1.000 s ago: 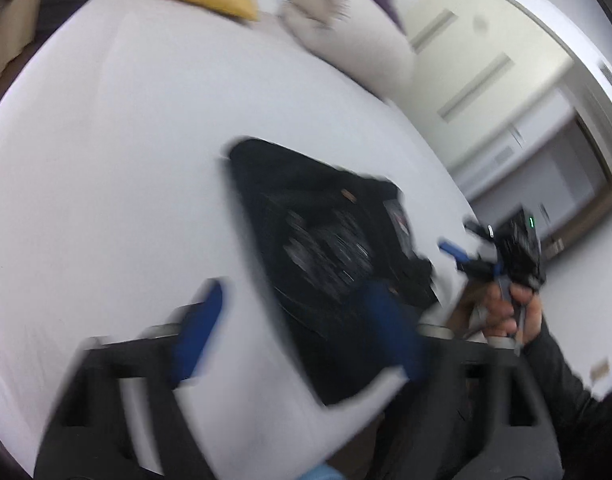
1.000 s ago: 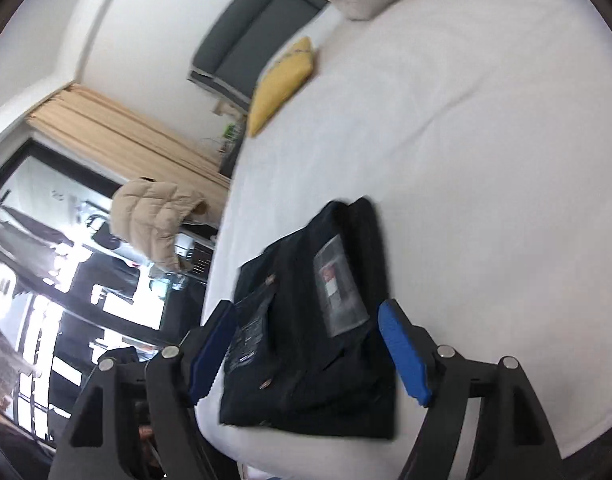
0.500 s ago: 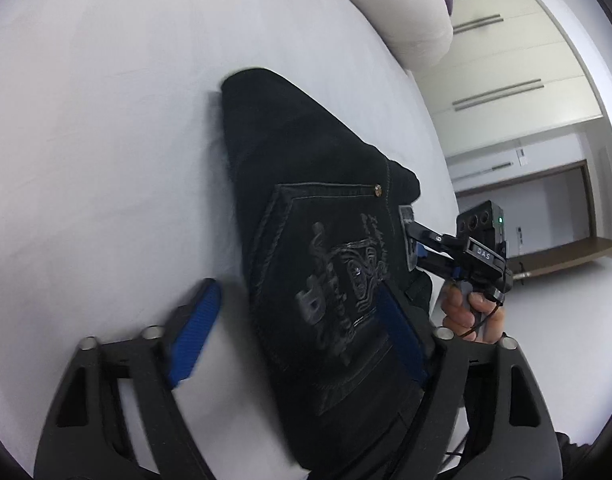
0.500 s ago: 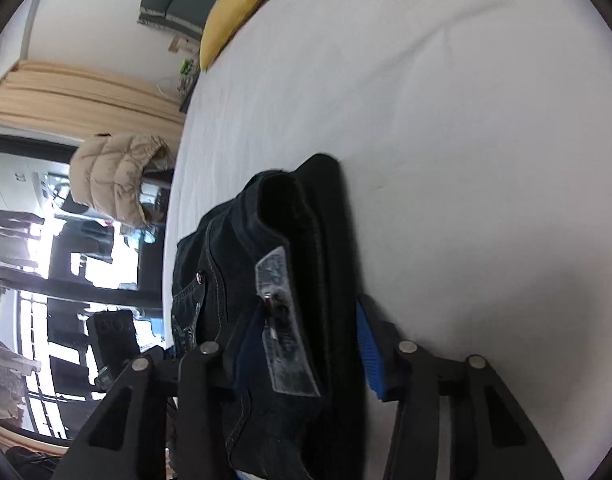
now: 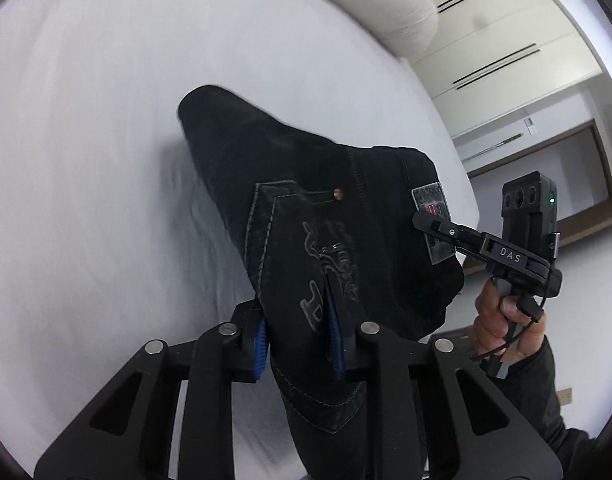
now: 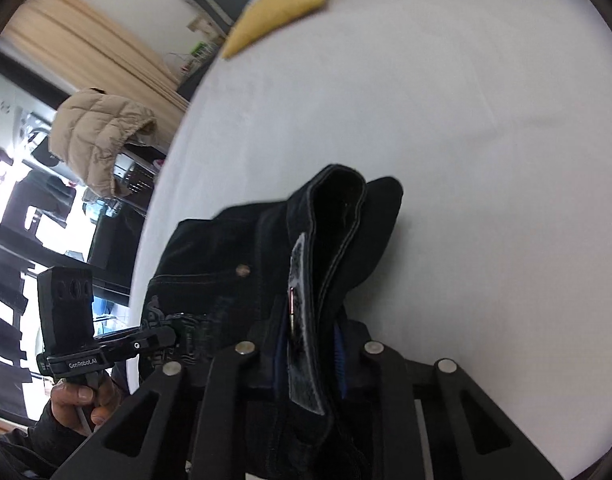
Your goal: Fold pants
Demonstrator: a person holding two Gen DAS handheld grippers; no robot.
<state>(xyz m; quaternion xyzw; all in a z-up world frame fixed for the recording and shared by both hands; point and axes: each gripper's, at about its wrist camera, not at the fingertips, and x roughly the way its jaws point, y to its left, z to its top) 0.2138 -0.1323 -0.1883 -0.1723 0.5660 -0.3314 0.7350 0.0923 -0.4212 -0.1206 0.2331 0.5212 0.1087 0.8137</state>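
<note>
Black folded pants point(image 5: 306, 184) with a stitched back pocket and a grey waist label point(image 5: 434, 220) lie on the white bed point(image 5: 85, 160). My left gripper point(image 5: 297, 340) has its jaws closing, its blue pads point(image 5: 261, 346) pressing the pocket-side edge of the pants between them. In the right wrist view my right gripper point(image 6: 310, 354) is closing too, its pads point(image 6: 338, 350) squeezing the waistband by the label point(image 6: 297, 280). Each gripper shows in the other's view: the right gripper point(image 5: 424, 220), the left gripper point(image 6: 165, 336). The gripped near edge looks raised off the sheet.
A pale pillow point(image 5: 386, 4) lies at the head of the bed, a yellow cushion point(image 6: 277, 12) at the far side. A beige puffer jacket point(image 6: 101, 128) hangs beyond the bed's edge, and white wardrobes point(image 5: 506, 40) stand past the other side. A hand point(image 5: 502, 320) holds the right gripper.
Both grippers have come in over the pants' near edge and their jaws have narrowed from wide apart onto the cloth. The pants' near edge has bunched and lifted.
</note>
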